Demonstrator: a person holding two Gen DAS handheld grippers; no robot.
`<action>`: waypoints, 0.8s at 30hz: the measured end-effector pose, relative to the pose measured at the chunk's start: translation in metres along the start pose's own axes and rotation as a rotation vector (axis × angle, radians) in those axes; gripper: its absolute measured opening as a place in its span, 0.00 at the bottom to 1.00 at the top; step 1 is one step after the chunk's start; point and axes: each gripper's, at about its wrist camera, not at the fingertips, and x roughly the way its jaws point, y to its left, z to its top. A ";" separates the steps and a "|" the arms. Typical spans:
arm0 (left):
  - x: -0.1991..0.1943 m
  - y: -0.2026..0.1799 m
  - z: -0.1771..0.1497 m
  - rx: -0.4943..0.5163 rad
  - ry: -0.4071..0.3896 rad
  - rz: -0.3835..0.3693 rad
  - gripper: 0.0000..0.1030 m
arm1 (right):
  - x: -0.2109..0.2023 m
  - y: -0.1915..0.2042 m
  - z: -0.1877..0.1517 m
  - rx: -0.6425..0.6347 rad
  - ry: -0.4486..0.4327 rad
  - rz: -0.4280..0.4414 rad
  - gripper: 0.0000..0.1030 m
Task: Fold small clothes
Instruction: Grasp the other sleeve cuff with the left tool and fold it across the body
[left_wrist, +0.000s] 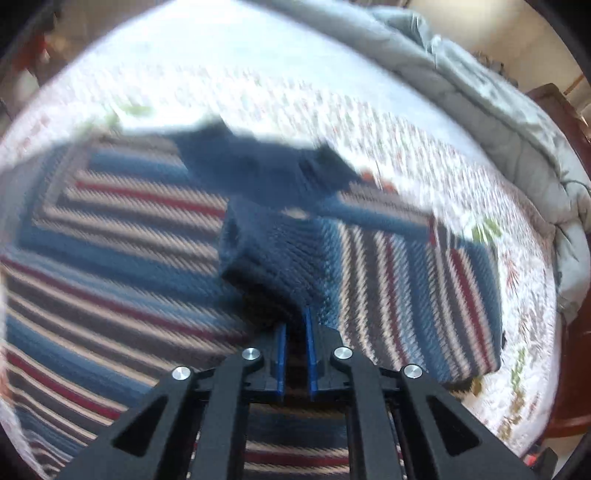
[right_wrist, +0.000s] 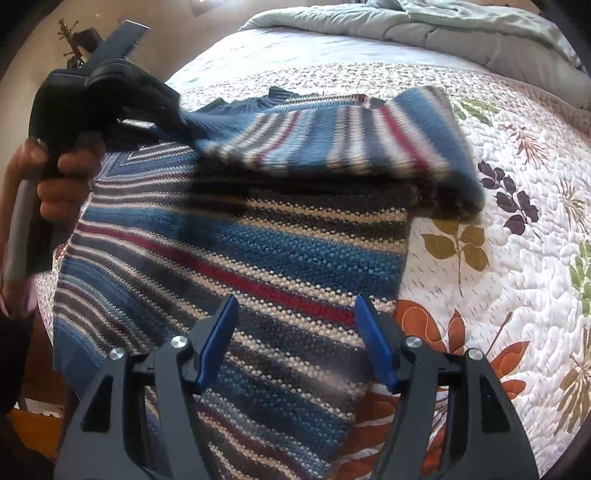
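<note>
Bed w/ floral quilt (right_wrist: 517, 229) carries striped sweater (right_wrist: 240, 251), spread flat. Left tongs (left_wrist: 295, 328) pinched shut on its navy cuff (left_wrist: 266, 258), sleeve crossing the body. Right tongs (right_wrist: 295, 332) gape, empty, over the lower body; hem runs crosswise below them.

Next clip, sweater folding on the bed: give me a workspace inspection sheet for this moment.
Surface: white floral quilt on a bed.
Job's things: striped knit sweater spread flat on the quilt; its sleeve is lifted and drawn across the body.
Clutter: nothing seen.
Grippers: left tool shut on the sleeve's dark blue cuff; right tool open over the sweater's body, nothing between its pads.
Cables: nothing seen.
Surroundings: rumpled grey comforter along the bed's far edge; dark wooden furniture beside the bed.
</note>
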 end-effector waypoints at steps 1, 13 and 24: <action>-0.008 0.006 0.005 0.008 -0.031 0.019 0.09 | -0.002 0.001 0.000 -0.002 -0.004 0.002 0.64; 0.029 0.115 0.034 -0.072 -0.035 0.201 0.09 | 0.009 -0.001 0.022 0.034 -0.008 -0.028 0.64; 0.038 0.121 0.030 -0.072 -0.049 0.168 0.11 | 0.044 -0.032 0.083 0.027 0.016 -0.251 0.64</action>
